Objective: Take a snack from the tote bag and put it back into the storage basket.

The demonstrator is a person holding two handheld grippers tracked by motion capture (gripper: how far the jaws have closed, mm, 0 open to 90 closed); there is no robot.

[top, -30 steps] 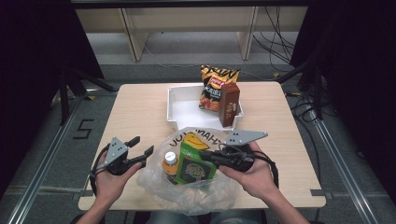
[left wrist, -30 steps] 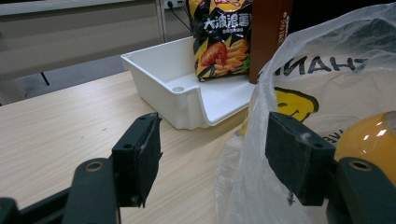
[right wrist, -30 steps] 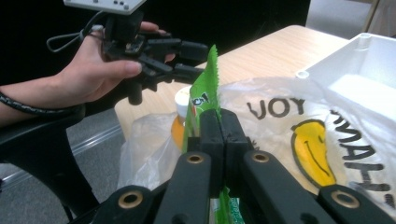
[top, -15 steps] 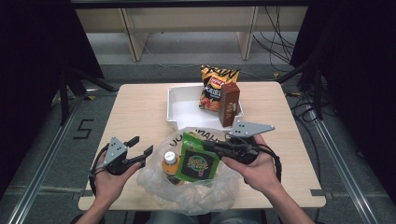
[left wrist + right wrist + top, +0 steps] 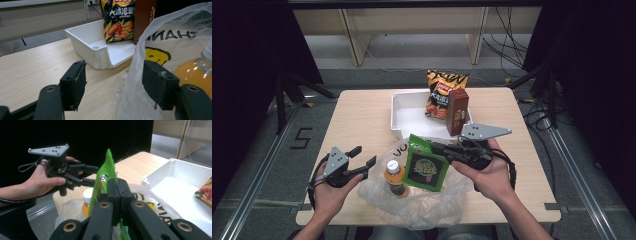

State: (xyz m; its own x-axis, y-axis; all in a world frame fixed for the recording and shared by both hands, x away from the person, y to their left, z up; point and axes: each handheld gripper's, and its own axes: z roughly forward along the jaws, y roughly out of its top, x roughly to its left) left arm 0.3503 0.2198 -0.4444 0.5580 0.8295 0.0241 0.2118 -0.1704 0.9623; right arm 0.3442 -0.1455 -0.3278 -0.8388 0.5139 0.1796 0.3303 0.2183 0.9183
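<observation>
While left tongs point(image 5: 113, 85) gape, right tongs point(image 5: 117, 188) pinch green packet point(image 5: 426, 165)

Light wooden worktop point(image 5: 357, 117) with two things lying on it.
A white tray point(image 5: 404, 117) sits at upper centre of the frame; a crumpled clear plastic bag point(image 5: 377, 192) lies at lower centre, just below it.

the right claw point(image 5: 117, 192) is clamped on the edge of a green snack packet point(image 5: 103, 178). below lie an orange drink bottle point(image 5: 87, 198) and a clear plastic bag point(image 5: 71, 211). beyond, the left claw point(image 5: 93, 175) stands parted; a white tray point(image 5: 175, 187) rests on the table point(image 5: 136, 162).
</observation>
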